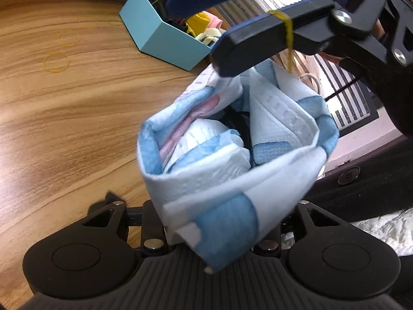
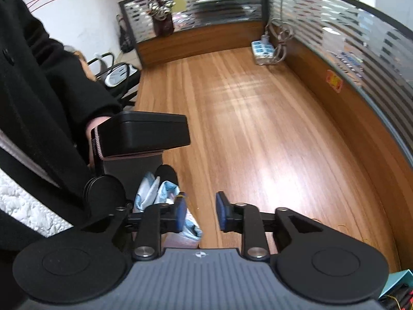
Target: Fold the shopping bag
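The folded shopping bag (image 1: 227,160), a blue, white and pink cloth bundle, is held up off the wooden table (image 1: 64,129). My left gripper (image 1: 211,180) is shut on it, and the cloth hides both of that gripper's fingers. My right gripper (image 1: 192,31) reaches in from the upper right with its blue pads apart. Its lower finger tip rests at the bag's top edge. A yellow rubber band (image 1: 287,31) is looped round that lower finger. In the right wrist view my right gripper (image 2: 200,214) is open with nothing between its pads, and the bag (image 2: 155,191) lies just left of its left pad.
A teal box (image 1: 160,33) holding small colourful items stands on the table beyond the bag. Two loose rubber bands (image 1: 56,62) lie at the left. A person's black coat (image 2: 38,90) fills the left side. A power strip (image 2: 263,49) with cables sits by the far partition.
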`<state>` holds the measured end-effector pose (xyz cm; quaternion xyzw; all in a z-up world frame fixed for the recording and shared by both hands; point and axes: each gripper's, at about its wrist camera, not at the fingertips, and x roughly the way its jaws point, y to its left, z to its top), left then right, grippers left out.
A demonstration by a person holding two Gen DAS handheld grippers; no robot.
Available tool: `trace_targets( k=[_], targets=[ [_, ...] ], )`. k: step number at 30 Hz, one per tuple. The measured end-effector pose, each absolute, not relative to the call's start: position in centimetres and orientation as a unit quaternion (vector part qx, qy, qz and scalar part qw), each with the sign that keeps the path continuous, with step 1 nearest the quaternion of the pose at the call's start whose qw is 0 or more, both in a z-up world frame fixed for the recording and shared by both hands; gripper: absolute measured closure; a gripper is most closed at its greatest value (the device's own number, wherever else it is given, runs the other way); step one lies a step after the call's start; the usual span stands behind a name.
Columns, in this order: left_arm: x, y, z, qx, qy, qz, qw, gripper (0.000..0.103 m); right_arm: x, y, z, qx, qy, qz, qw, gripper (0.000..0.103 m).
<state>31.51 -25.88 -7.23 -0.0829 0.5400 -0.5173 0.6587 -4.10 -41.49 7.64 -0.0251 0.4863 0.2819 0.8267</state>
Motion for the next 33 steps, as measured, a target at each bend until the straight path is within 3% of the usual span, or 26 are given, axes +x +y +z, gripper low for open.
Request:
trace_targets(
  k=[3, 11, 27, 33],
  targets=[
    [31.8, -25.5, -7.4, -0.084, 0.543, -0.51, 0.662, 0.06, -4.2, -41.5, 7.6, -0.018, 0.489, 0.247, 0.837, 0.064],
    [32.6, -25.9, -8.5, -0.086, 0.572, -0.494, 0.649, 0.06, -4.1, -43.6, 7.5, 0.092, 0.487, 0.188, 0.848, 0.064],
    [33.9, -25.8, -8.7, -0.103, 0.567, -0.472, 0.668, 0.062, -2.8, -42.0, 8.9, 0.094, 0.458, 0.2, 0.861, 0.064],
    [32.4, -27.5, -6.6, -0.002, 0.529, -0.467, 0.708, 0.066, -2.7, -42.8, 8.0, 0.106, 0.481, 0.16, 0.855, 0.064]
  ],
)
